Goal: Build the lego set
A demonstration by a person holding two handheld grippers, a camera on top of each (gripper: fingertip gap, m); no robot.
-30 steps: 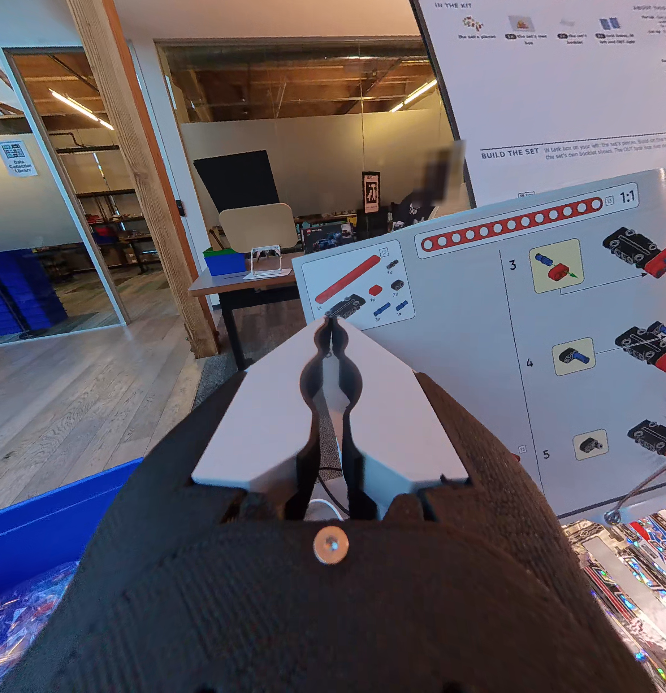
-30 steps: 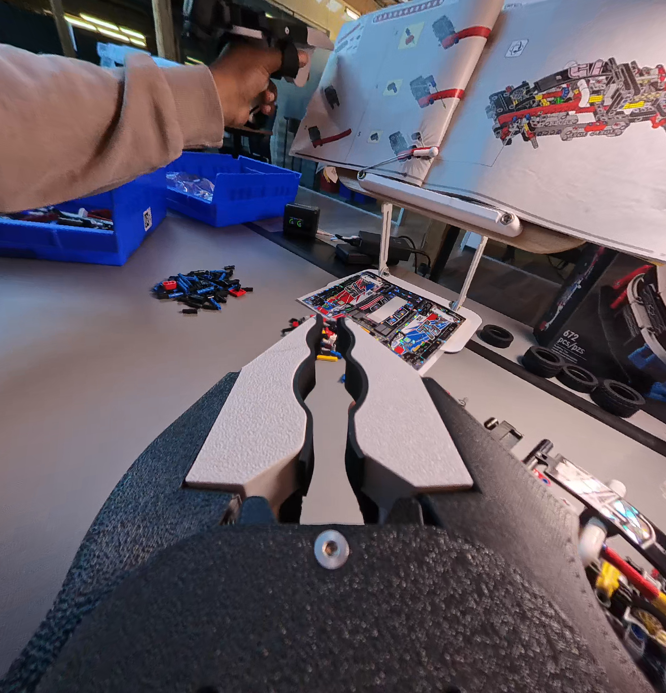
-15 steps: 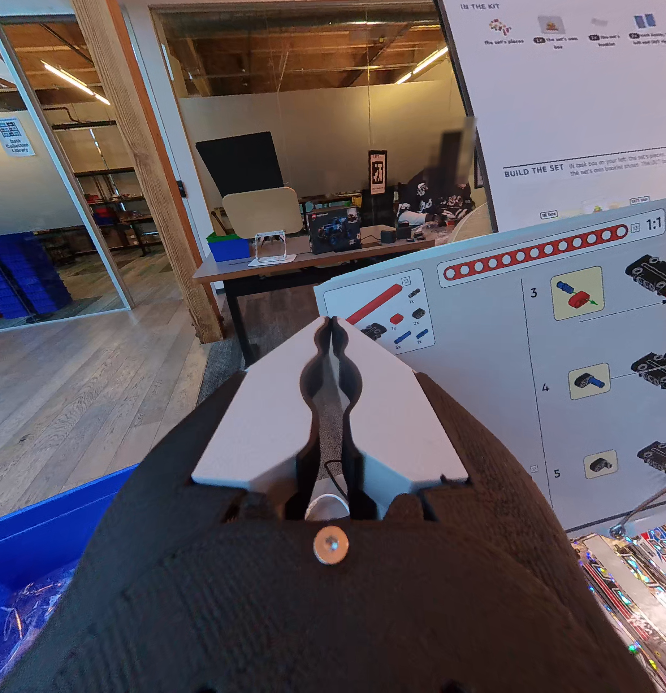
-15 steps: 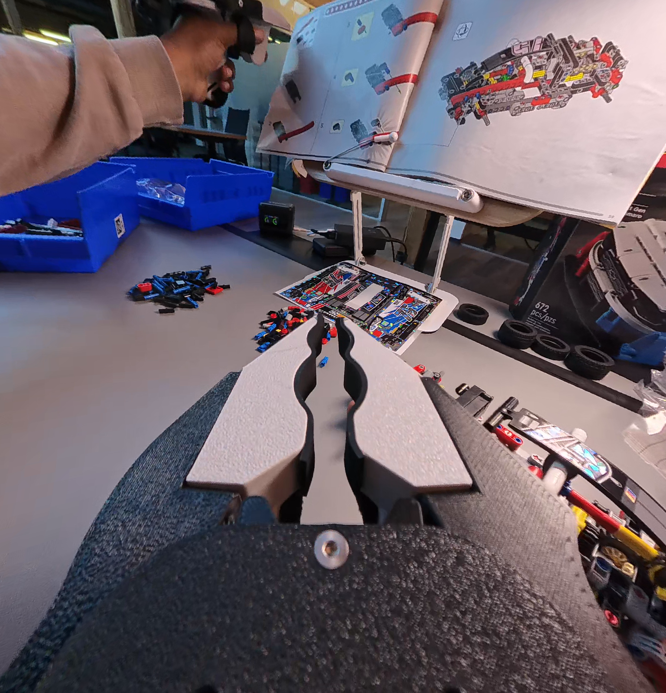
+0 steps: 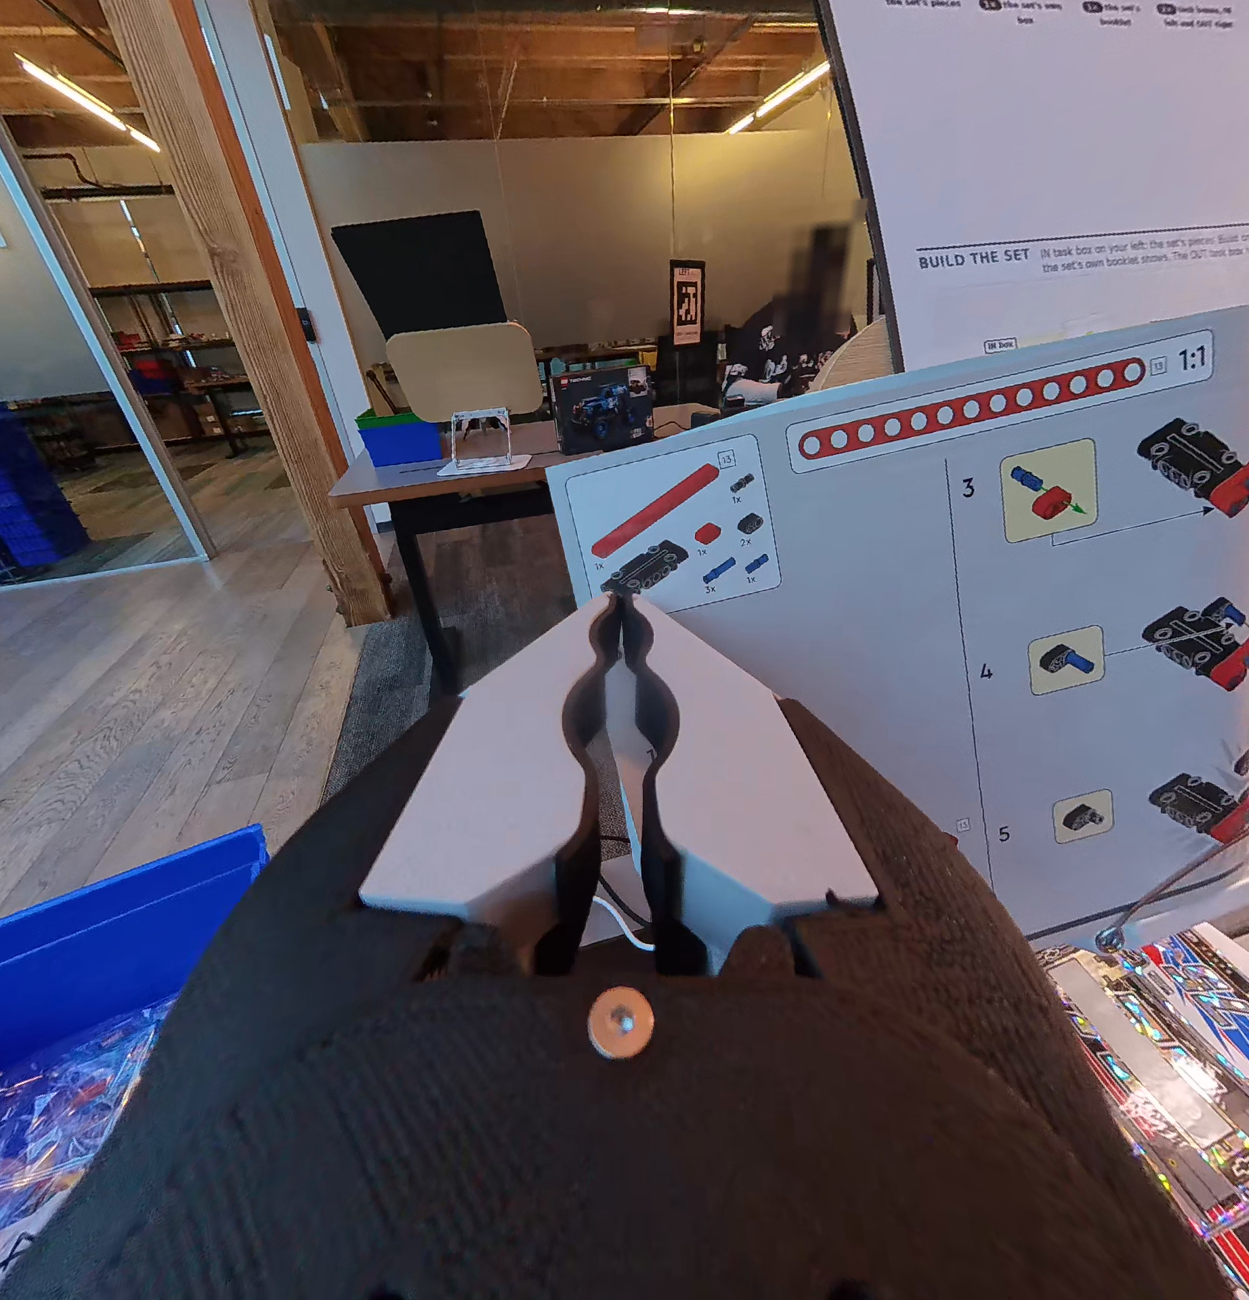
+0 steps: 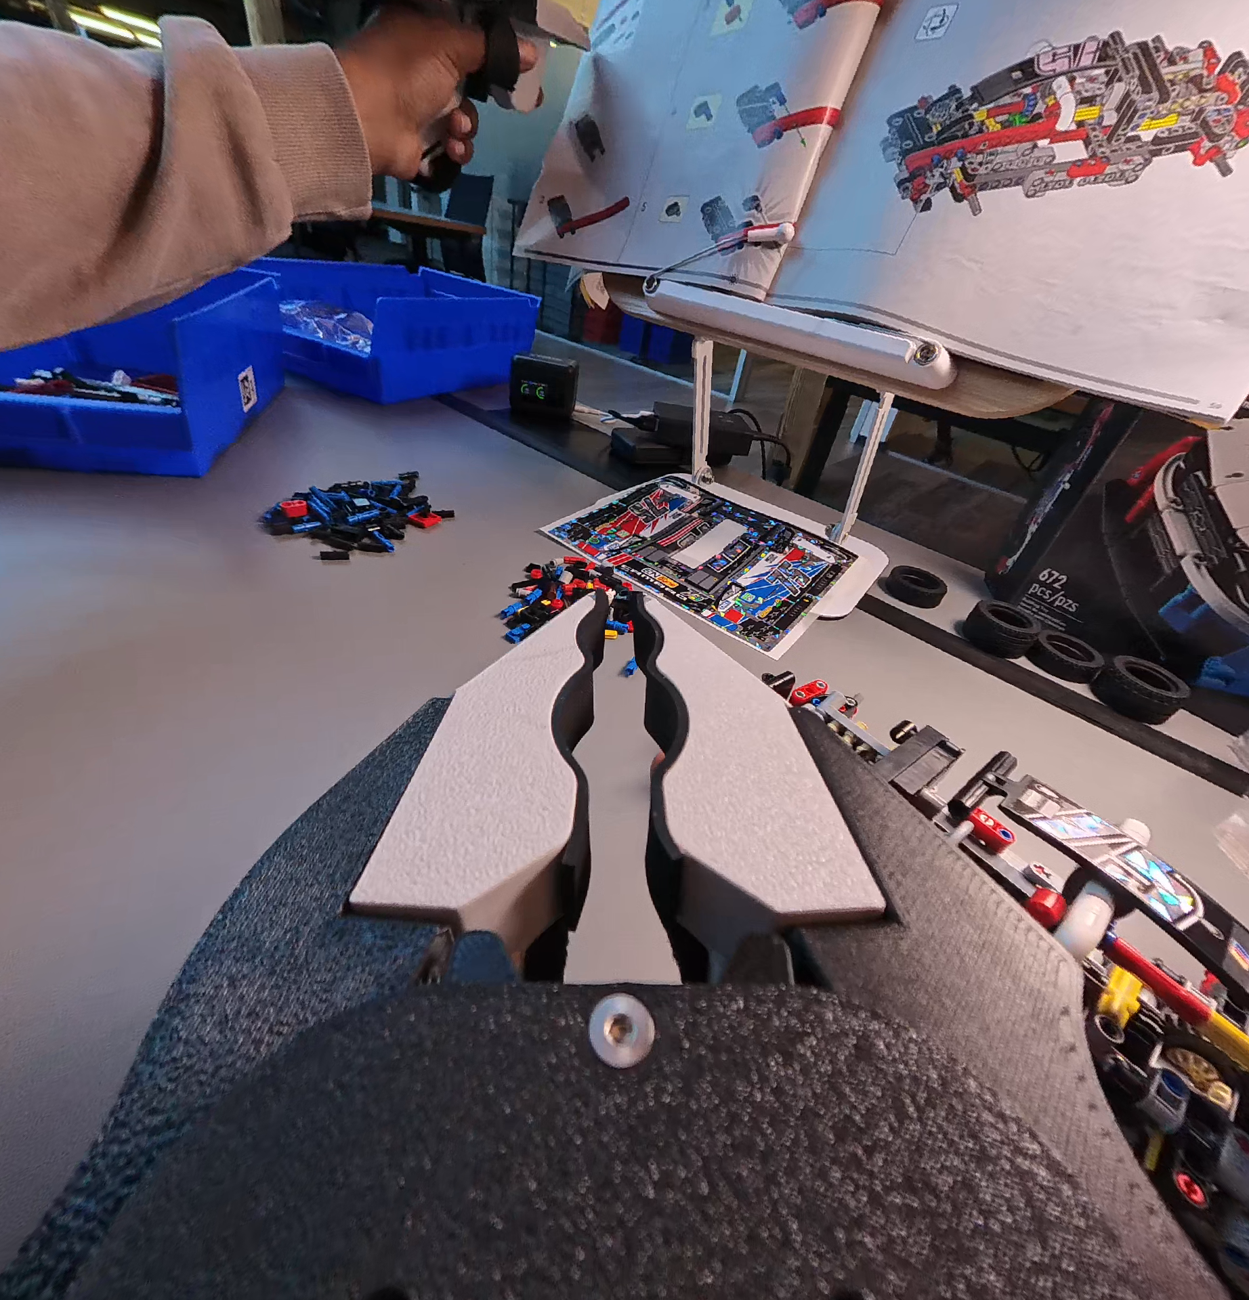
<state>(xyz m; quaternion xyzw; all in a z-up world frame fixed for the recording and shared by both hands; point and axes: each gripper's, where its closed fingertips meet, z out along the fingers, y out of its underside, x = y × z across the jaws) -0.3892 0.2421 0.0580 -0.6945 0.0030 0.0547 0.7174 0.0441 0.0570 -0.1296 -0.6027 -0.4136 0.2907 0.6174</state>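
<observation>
Bins [image 6: 185, 394] left, sticker sheet [image 6: 699, 563] under booklet stand [image 6: 797, 338], tyres [image 6: 1072, 654] right

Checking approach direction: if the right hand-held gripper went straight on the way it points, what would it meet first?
Probably the small pile of loose pieces on the table, just past the right hand-held gripper; the sticker sheet lies beyond. Depth is uncertain.

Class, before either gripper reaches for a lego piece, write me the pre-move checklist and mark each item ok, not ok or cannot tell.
1. Left gripper empty: ok, fingertips together, raised at the instruction booklet.
2. Right gripper empty: ok, jaws nearly closed with a narrow gap, nothing between them.
3. Booklet readable on its stand: ok.
4. Loose pieces within reach: ok, small pile lies just past the right fingertips.
5. Needed piece in that pile: cannot tell.
6. Partly built car clear of the right gripper: not ok, close beside it.
</observation>
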